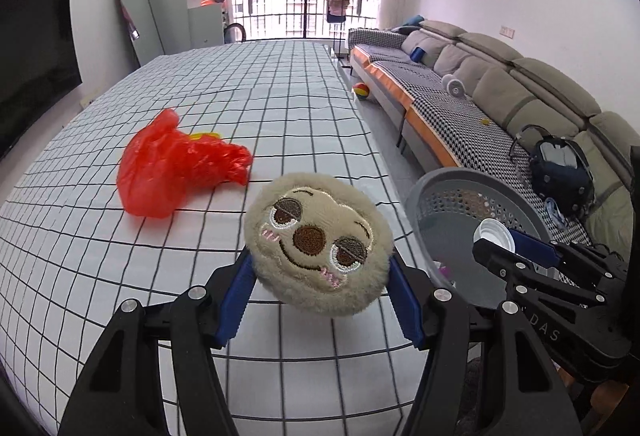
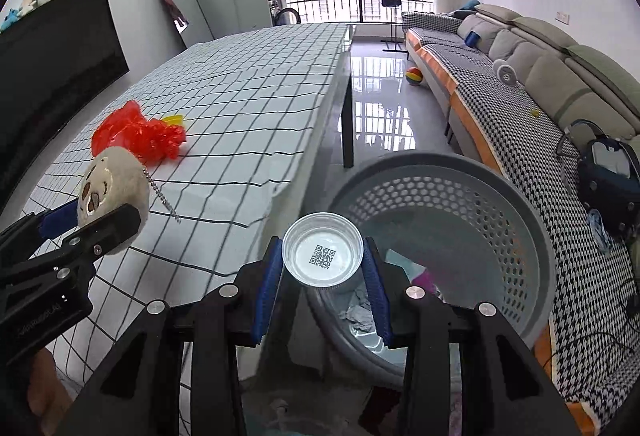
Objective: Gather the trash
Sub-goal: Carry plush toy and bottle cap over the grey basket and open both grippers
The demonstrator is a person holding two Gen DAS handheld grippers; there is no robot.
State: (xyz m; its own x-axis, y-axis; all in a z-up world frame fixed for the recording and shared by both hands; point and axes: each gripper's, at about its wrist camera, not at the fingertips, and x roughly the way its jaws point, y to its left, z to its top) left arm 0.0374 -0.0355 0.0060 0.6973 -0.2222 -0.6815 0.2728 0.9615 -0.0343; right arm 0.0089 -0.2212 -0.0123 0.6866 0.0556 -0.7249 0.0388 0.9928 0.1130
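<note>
My left gripper (image 1: 320,276) is shut on a round beige plush sloth face (image 1: 318,242), held above the checked tablecloth (image 1: 260,107); the same plush (image 2: 110,187) shows in the right wrist view with a bead chain hanging from it. My right gripper (image 2: 323,268) is shut on a small clear plastic cup (image 2: 323,256) with a QR code on its base, held over the near rim of the grey perforated basket (image 2: 500,203). That cup (image 1: 494,234) and right gripper (image 1: 516,248) appear at the right of the left wrist view. A crumpled red plastic bag (image 1: 172,167) lies on the table.
A yellow item (image 1: 206,135) peeks out behind the red bag. The basket (image 1: 436,191) stands beside the table's right edge and holds scraps. A long grey sofa (image 1: 500,95) with a dark backpack (image 1: 560,171) runs along the right wall. A colourful ball (image 2: 414,75) lies on the floor.
</note>
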